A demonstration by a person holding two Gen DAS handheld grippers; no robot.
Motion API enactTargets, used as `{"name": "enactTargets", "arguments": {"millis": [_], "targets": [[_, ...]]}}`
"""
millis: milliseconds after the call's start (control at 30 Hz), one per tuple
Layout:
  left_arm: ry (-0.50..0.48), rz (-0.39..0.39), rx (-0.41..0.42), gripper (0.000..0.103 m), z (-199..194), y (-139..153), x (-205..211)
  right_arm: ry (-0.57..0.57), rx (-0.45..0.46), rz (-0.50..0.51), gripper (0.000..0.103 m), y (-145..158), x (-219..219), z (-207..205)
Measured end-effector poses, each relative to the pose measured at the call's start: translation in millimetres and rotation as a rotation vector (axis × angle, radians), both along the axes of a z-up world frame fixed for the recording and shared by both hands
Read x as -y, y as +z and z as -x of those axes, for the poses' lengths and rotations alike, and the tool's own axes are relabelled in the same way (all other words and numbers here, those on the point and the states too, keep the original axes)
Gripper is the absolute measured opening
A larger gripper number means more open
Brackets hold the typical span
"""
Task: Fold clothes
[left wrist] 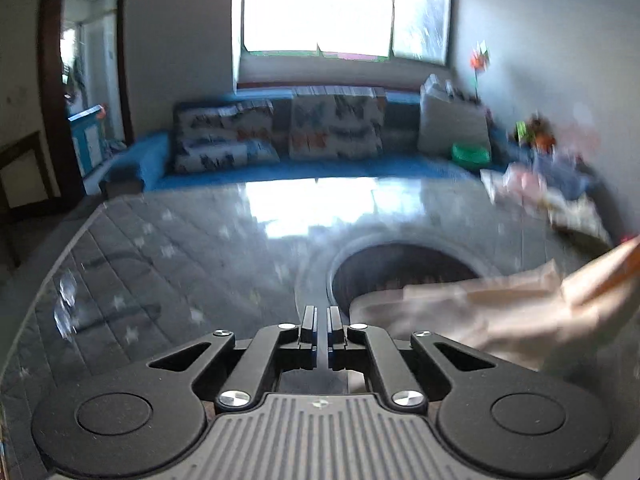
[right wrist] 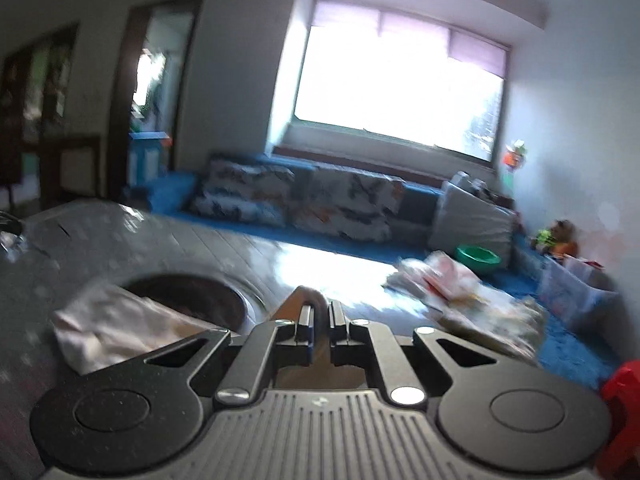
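Observation:
A pale beige garment (left wrist: 472, 312) lies on the glass-topped table (left wrist: 180, 248), partly over a round dark recess (left wrist: 404, 268). In the left wrist view my left gripper (left wrist: 322, 320) is shut with nothing between its fingers, just left of the garment. In the right wrist view the garment (right wrist: 120, 328) spreads to the left, and my right gripper (right wrist: 319, 316) is shut on a fold of it, lifted between the fingers. The frames are blurred by motion.
A pile of other clothes (right wrist: 472, 292) sits at the table's right side. Beyond the table is a blue sofa with patterned cushions (left wrist: 332, 128), a green bowl (right wrist: 478, 258), toys at the right, and a bright window (left wrist: 320, 4).

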State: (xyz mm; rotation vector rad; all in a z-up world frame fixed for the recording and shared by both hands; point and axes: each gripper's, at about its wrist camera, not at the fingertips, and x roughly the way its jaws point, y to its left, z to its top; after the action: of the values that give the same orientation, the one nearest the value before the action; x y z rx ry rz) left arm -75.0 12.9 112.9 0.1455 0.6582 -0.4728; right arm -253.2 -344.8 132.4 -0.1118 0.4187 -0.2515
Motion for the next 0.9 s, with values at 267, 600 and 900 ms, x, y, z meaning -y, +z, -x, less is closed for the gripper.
{"name": "enactTargets", "arguments": {"millis": [267, 600, 900], "targets": [[-0.041, -0.088, -0.085, 0.056, -12, -53, 47, -0.094, -0.100, -0.084, 0.006, -30, 19, 33], [-0.112, -0.119, -0.142, 0.024, -20, -88, 79, -0.117, -0.139, -0.094, 0.006, -47, 24, 44], [-0.152, -0.091, -0.123, 0.011, 17, -68, 58, -0.097, -0.156, -0.157, 0.006, -41, 28, 60]]}}
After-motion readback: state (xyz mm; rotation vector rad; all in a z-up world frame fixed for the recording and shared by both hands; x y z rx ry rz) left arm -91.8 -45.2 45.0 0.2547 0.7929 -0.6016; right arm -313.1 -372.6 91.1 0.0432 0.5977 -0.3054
